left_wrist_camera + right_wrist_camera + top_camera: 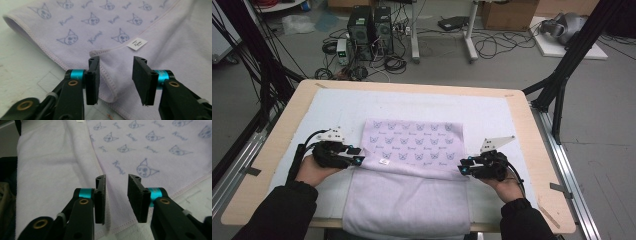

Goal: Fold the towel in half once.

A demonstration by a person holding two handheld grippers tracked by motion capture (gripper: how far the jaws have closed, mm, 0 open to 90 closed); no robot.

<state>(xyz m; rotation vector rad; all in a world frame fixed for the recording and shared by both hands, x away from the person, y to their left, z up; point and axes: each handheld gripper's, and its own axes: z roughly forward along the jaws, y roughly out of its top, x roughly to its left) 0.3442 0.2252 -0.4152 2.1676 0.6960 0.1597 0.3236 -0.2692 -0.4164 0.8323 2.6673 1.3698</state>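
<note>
The left gripper (357,159) sits at the left end of the towel's fold line with its jaws apart; in the left gripper view the corner of the folded-over layer lies between the pads (93,80) without being pinched. The right gripper (463,169) mirrors it at the right end of the same line, jaws also parted, the hem running loose between them in the right gripper view. So neither one is clamped on anything.

The towel (412,170) lies flat on the white mat (332,107), about centred across it, its near end reaching the near edge of the table (277,130). Measured from the small white label (385,162): the printed layer with the little cat faces spreads away from the label toward the far side, the plain lilac layer runs from it toward the person, and the two grippers flank it left and right.

To my eye one fold is done: the far part has been brought over so the printed face shows on top, and its edge has just been set down. What looks left is at least one more fold to make it compact, and perhaps some smoothing.

As it lies, the towel's long axis runs from the person's side to the far side, with the fold line crossing it left to right.
</note>
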